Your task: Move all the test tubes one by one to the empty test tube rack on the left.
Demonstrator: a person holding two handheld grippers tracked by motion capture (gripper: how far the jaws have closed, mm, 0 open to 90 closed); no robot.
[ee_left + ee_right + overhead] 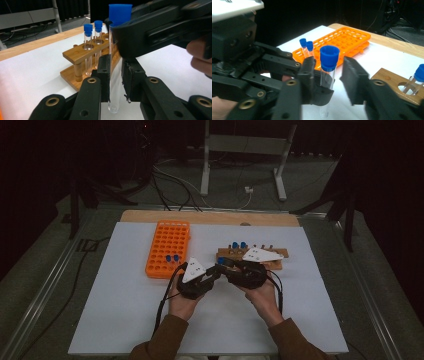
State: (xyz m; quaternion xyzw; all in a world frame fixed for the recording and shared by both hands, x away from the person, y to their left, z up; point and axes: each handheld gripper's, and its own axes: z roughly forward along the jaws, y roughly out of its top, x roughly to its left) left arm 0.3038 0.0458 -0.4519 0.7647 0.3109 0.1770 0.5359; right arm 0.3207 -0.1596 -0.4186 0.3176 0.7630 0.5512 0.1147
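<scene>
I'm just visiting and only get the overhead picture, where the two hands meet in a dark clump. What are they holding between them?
Observer: A clear test tube with a blue cap, held upright. The left gripper has its jaws shut on the glass.
Operator: And the other one?
Observer: The right gripper straddles the tube just under the cap, but its jaws stand apart, with a gap on one side.
Operator: Is anything inside the tube?
Observer: It looks empty, like the two capped tubes standing in the wooden rack behind it.
</scene>
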